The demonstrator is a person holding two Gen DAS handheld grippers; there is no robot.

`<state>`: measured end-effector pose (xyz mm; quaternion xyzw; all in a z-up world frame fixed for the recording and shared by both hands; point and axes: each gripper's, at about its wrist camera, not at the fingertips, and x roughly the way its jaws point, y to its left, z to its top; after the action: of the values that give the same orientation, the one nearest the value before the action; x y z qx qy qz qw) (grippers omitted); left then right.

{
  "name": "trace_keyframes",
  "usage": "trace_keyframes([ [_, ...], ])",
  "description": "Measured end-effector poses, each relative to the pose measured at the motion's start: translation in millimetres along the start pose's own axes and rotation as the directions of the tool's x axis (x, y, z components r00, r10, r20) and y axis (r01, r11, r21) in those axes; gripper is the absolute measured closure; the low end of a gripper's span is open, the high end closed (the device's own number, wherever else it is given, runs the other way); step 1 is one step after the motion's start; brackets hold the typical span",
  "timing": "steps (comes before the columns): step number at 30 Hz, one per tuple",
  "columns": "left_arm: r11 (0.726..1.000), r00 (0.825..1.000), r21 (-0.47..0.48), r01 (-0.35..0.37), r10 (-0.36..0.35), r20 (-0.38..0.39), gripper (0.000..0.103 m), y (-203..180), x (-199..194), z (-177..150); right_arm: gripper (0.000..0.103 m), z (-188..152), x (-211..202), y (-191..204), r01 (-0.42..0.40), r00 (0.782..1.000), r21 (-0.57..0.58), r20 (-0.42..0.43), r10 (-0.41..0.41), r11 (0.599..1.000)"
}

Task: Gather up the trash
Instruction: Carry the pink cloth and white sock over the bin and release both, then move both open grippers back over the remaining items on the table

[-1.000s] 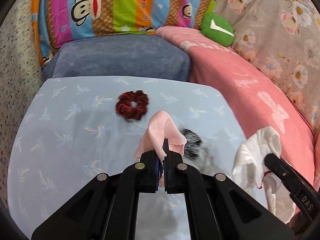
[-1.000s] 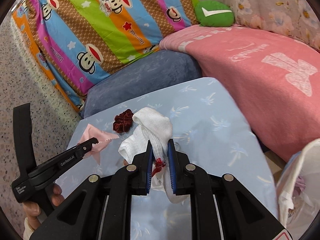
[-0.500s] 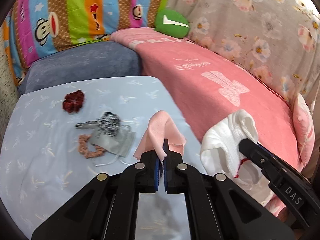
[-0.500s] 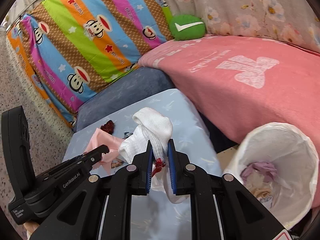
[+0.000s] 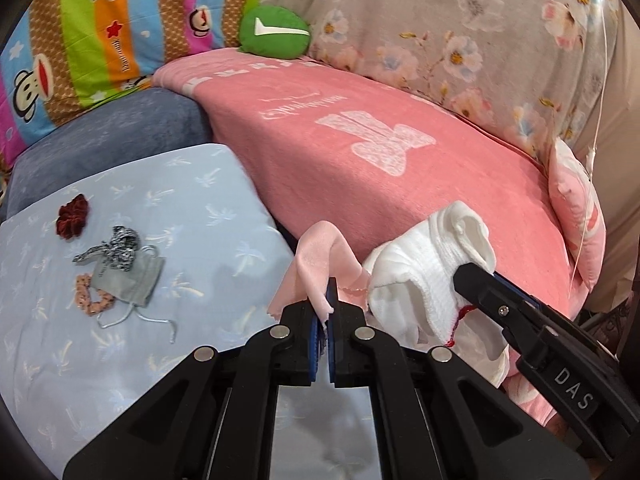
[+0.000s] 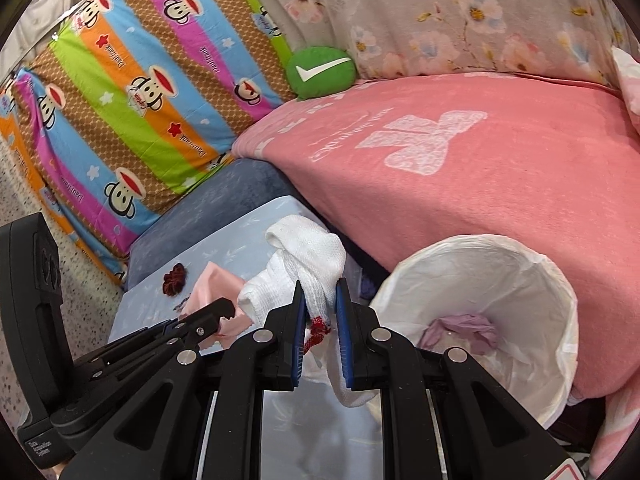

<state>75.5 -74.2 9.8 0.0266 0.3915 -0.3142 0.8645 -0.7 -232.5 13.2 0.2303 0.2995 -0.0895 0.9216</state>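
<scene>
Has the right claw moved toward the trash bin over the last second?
Yes. The right claw, holding the white cloth, swung right toward the bin.

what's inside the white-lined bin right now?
The bin shows crumpled lilac material at the bottom, on the white liner. Its near side is hidden by the right gripper, shut on the white sock, so more may lie unseen.

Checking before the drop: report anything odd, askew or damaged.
Nothing looks spilled or broken. The white knitted cloth clamped in the right gripper trails a frayed red thread. The white-lined bin leans toward the camera, though the fisheye may exaggerate that.
</scene>
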Motion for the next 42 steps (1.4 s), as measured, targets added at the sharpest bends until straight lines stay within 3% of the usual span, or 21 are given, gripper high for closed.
trace_keyframes([
  [18, 0.992, 0.992, 0.097, 0.08, -0.07, -0.104, 0.099, -65, 46, -2, 0.089, 2, -6, -78, 0.098, 0.995, 0.085, -0.006, -0.098, 0.992],
  [20, 0.991, 0.99, 0.099, 0.085, -0.073, -0.118, 0.098, -69, 50, -2, 0.085, 2, -6, -83, 0.107, 0.994, 0.09, -0.007, -0.106, 0.99],
  [21, 0.991, 0.99, 0.1, 0.084, -0.072, -0.123, 0.096, -70, 52, -2, 0.084, 2, -6, -85, 0.112, 0.994, 0.094, -0.008, -0.112, 0.989],
  [25, 0.993, 0.99, 0.093, 0.076, -0.065, -0.122, 0.056, -72, 55, -2, 0.083, -1, -5, -91, 0.124, 0.992, 0.108, -0.013, -0.123, 0.986],
  [26, 0.993, 0.991, 0.092, 0.077, -0.067, -0.112, 0.052, -72, 54, -2, 0.081, -2, -5, -93, 0.126, 0.992, 0.109, -0.014, -0.125, 0.986],
  [42, 0.997, 0.994, 0.06, 0.052, -0.046, -0.096, 0.049, -59, 50, -3, 0.075, -4, -5, -88, 0.12, 0.993, 0.101, -0.015, -0.119, 0.988],
])
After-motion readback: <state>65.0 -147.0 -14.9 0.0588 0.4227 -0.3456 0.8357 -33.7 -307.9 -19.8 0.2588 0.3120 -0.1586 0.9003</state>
